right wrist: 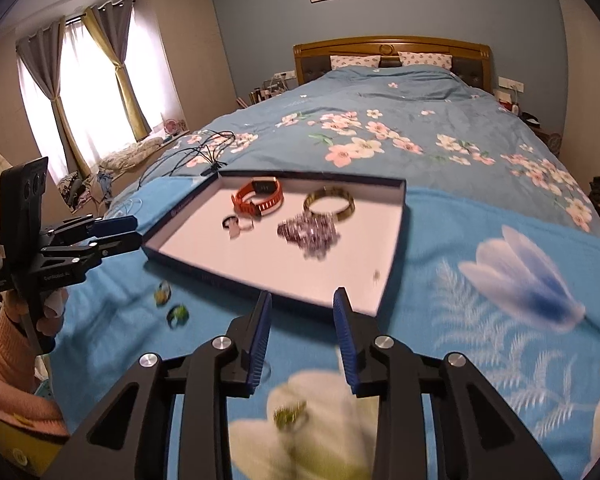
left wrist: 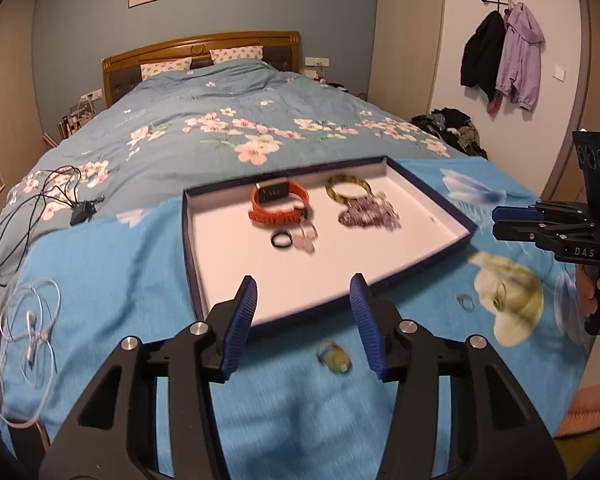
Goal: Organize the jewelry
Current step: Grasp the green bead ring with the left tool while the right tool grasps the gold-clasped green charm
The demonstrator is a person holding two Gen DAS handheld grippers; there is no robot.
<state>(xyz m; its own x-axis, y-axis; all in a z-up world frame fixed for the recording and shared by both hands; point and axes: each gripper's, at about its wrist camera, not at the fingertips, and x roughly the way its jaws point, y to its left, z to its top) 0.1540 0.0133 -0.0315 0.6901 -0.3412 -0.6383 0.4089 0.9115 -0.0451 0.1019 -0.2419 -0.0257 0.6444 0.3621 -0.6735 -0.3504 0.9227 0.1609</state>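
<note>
A shallow white tray with a dark blue rim (left wrist: pixel 432 196) (right wrist: pixel 396 240) lies on a light blue cloth on the bed. In it are an orange watch (left wrist: pixel 278 204) (right wrist: pixel 258 198), a yellow-green bangle (left wrist: pixel 348 188) (right wrist: pixel 329 202), a purple bead bracelet (left wrist: pixel 368 216) (right wrist: pixel 310 232) and a black ring (left wrist: pixel 281 240) (right wrist: pixel 231 223). A multicoloured ring (left wrist: pixel 334 356) (right wrist: pixel 178 315) lies on the cloth below my open, empty left gripper (left wrist: pixel 303 304) (right wrist: pixel 130 232). A small ring (right wrist: pixel 290 412) (left wrist: pixel 500 296) lies on the cloth under my open, empty right gripper (right wrist: pixel 302 316) (left wrist: pixel 500 222).
A thin ring (left wrist: pixel 464 302) lies on the cloth right of the tray. Another small ring (right wrist: pixel 162 294) lies near the left gripper. Black cables (left wrist: pixel 40 200) and a clear cord (left wrist: pixel 28 332) lie left of the cloth.
</note>
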